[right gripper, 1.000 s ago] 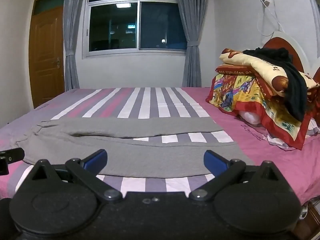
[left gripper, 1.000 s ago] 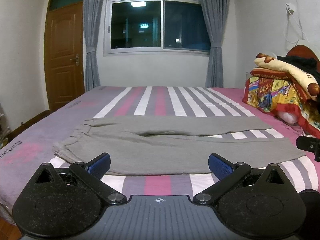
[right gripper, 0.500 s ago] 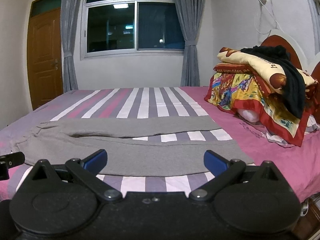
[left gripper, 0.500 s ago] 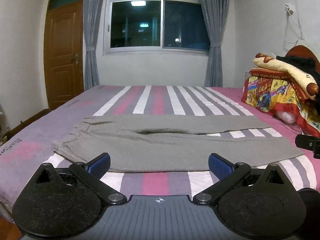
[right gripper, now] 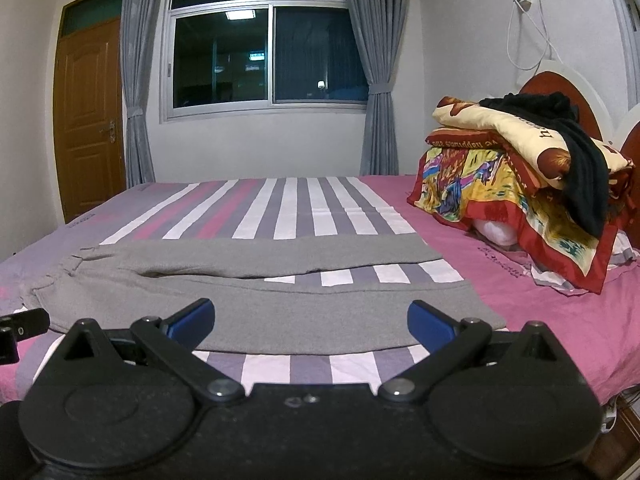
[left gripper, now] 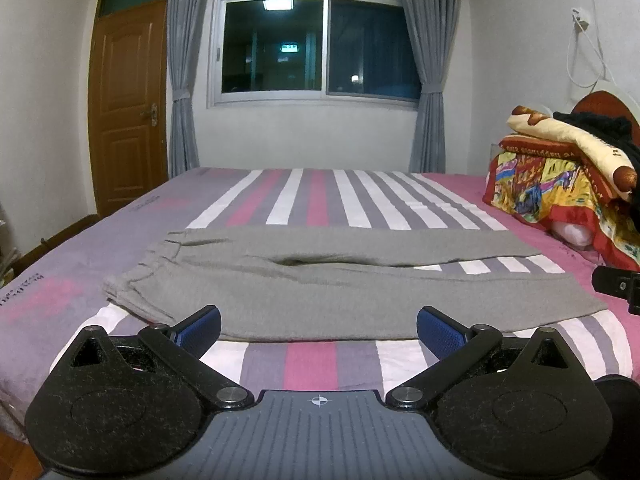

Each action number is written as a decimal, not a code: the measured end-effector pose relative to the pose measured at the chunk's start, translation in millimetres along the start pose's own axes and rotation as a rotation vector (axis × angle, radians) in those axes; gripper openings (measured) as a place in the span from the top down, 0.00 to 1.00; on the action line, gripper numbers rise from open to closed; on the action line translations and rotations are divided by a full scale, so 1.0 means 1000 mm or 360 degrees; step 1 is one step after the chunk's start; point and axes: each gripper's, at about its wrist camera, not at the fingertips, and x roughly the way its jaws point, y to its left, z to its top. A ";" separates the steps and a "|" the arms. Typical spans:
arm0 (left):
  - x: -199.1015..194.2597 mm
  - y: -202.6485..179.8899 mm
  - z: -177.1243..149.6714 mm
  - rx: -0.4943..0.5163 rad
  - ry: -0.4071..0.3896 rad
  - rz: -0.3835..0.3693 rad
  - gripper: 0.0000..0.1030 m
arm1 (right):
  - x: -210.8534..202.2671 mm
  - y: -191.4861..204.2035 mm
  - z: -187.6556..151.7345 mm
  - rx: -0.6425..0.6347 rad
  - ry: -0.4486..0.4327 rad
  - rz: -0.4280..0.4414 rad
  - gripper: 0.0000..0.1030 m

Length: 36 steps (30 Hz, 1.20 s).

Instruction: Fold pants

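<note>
Grey pants (left gripper: 340, 280) lie flat across the striped bed (left gripper: 320, 196), waistband at the left, both legs running to the right with a gap between them. They also show in the right wrist view (right gripper: 280, 300). My left gripper (left gripper: 318, 328) is open and empty, hovering at the near edge of the pants, toward the waist half. My right gripper (right gripper: 310, 322) is open and empty, at the near edge of the near leg, toward the cuffs. Neither gripper touches the cloth.
A pile of colourful folded quilts (right gripper: 520, 184) with a black garment (right gripper: 580, 160) on top sits at the bed's right, by the headboard. A window (left gripper: 316, 44), grey curtains and a brown door (left gripper: 128, 100) are at the far wall. The bed's near edge lies just below the grippers.
Both views have tilted and drifted slightly, so the pants sit a little lower in frame. Both grippers stay open and the pants have not moved.
</note>
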 end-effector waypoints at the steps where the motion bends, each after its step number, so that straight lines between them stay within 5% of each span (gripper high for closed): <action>1: 0.000 0.000 0.000 0.0002 -0.0001 0.0000 0.00 | 0.000 0.000 0.000 0.0000 0.0000 0.0000 0.00; 36: 0.000 0.000 -0.008 0.0003 0.0010 0.0002 0.00 | 0.000 0.000 -0.001 0.0002 0.0005 0.0006 0.00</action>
